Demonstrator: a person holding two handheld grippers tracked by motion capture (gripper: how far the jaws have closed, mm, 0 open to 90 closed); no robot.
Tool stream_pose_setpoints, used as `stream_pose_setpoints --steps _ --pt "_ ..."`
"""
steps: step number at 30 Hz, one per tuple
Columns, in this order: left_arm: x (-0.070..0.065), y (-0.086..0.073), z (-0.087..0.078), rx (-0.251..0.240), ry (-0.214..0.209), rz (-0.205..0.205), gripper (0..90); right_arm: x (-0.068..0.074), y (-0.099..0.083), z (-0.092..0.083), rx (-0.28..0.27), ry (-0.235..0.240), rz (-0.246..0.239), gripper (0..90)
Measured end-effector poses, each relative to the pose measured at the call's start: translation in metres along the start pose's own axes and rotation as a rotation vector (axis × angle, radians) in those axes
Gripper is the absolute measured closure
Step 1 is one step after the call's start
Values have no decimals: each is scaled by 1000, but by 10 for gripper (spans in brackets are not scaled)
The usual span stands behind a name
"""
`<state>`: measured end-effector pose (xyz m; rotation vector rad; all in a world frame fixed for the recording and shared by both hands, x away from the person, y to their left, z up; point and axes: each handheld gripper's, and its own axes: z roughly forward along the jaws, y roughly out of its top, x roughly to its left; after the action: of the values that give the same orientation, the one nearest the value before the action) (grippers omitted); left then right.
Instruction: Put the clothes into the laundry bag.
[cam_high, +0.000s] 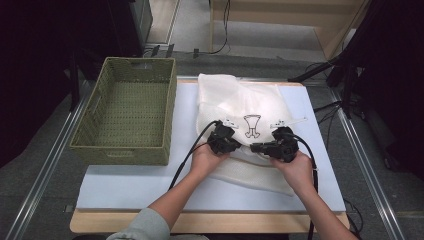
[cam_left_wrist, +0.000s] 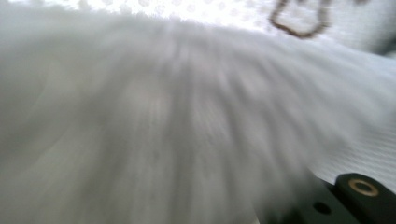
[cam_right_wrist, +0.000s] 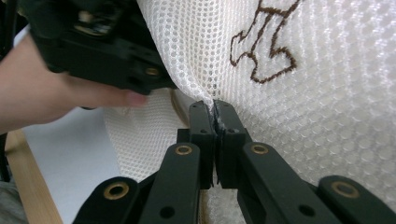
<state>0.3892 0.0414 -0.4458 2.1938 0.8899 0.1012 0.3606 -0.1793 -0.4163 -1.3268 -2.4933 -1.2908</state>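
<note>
white mesh bag (cam_high: 235, 100), brown emblem (cam_high: 251, 125), green basket (cam_high: 125, 150)

Empty green woven basket (cam_high: 125, 112) on pale blue table mat (cam_high: 130, 187), wooden table edge (cam_high: 100, 222) below the basket; dark cables (cam_high: 220, 30) on grey floor beyond it

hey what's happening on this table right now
A person holds a gripper in each hand and is handling a white mesh bag with a brown outline drawing, lying on the white table top. The right gripper has its fingers pinched shut on a fold of the mesh. The left gripper sits right beside it at the bag's near edge; its own view is too blurred to show a grip. A green woven basket stands empty at the left.
</note>
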Motion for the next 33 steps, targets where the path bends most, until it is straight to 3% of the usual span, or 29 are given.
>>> stream_pose_setpoints --steps 5,14,19,22,27,33 --pt "-6 0 -24 5 14 48 830 3 0 -3 -19 11 -11 889" --pt "-14 -11 -62 -33 16 54 774 6 0 -4 -22 8 -29 888" --pt "-13 -21 -79 -56 28 26 718 9 0 -5 -31 16 -21 887" --pt "-12 -28 -89 -52 57 30 683 9 -1 -6 -35 16 -20 887" --pt "-8 -41 -103 -68 83 -15 589 9 -1 -6 -36 13 -20 884" --pt "-2 -58 -98 -59 116 -57 541 11 -1 -5 -38 10 -25 884"
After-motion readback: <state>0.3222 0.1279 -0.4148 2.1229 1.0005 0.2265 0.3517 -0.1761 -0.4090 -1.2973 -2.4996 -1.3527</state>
